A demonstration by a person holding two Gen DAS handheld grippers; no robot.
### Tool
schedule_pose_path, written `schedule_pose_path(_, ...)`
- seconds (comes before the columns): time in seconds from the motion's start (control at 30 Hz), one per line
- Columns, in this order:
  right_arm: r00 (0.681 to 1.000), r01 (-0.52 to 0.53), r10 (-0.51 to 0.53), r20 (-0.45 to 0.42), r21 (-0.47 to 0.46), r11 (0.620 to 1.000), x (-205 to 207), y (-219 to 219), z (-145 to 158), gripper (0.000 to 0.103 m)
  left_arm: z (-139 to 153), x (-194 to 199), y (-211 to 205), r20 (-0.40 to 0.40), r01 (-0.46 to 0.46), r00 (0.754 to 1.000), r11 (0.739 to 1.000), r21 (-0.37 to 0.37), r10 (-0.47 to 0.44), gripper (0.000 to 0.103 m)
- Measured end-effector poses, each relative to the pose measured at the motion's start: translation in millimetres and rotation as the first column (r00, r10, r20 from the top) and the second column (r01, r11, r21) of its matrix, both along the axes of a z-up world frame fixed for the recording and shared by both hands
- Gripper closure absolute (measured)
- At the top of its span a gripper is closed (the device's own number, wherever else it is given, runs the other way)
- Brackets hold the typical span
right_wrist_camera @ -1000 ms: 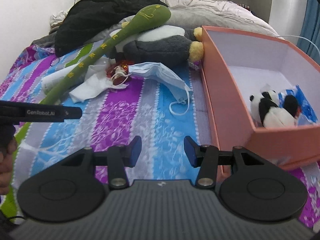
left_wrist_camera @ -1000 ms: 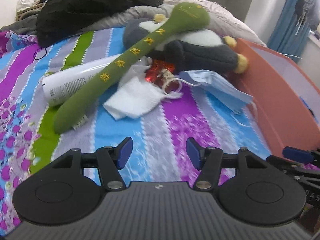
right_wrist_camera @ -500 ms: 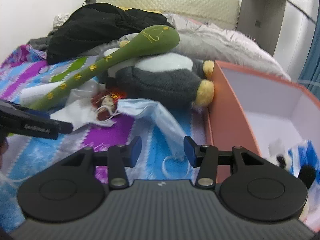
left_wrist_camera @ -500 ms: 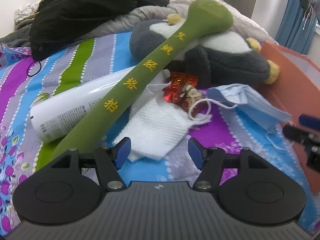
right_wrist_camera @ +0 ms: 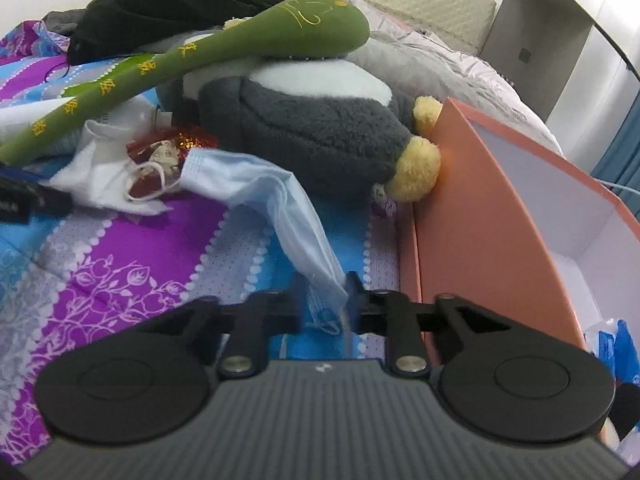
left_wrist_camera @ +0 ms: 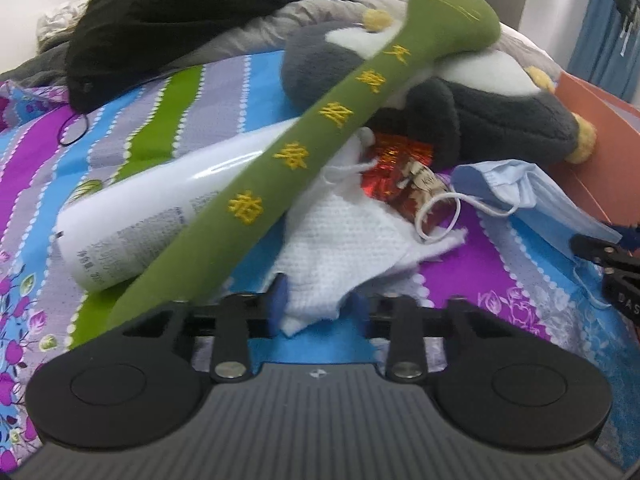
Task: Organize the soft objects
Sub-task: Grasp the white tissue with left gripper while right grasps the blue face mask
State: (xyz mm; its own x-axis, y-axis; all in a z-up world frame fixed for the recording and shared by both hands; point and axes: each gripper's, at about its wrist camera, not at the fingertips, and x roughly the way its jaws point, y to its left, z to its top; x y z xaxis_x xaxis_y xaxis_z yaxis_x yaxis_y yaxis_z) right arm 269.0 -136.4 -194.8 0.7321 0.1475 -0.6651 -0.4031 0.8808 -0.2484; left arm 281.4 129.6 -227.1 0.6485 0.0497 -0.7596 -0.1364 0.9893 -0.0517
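Bedspread clutter, both grippers now closing on soft things.
Left gripper [left_wrist_camera: 316,306] narrows onto the cloth [left_wrist_camera: 344,240]; right gripper [right_wrist_camera: 324,294] narrows onto the mask [right_wrist_camera: 272,192], having been wide a second ago, box [right_wrist_camera: 476,216] just right.

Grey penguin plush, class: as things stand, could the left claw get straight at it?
Probably not directly: the left claw is closing on the white cloth, and the green plush stick lies across the penguin plush.

White spray can [left_wrist_camera: 152,216] on striped bedsheet [left_wrist_camera: 48,168]
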Motion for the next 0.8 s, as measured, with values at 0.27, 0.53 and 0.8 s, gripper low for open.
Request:
schedule_pose_path(0.27, 0.999, -0.015, 0.015, 0.041, 0.000, 1.000, -30.0, -4.8, 17.5, 0.097, 22.1, -25.2, 13.2, 0.067, -0.085, 0.994, 0.992, -0.088, 0.091, 0.090)
schedule_pose_path(0.53, 0.999, -0.036, 0.036, 0.029, -0.003, 0.999, -69.2, -14.3, 36.6, 0.097, 47.5, -70.6, 1.6, 0.061, -0.119, 0.990, 0.985, -0.126, 0.127, 0.090)
schedule_pose_path(0.8, 0.999, -0.038, 0.038, -0.023, -0.014, 0.999, -115.7, -28.4, 44.7, 0.097, 65.6, -120.2, -19.1, 0.049, -0.096, 0.993, 0.986, -0.133, 0.104, 0.090)
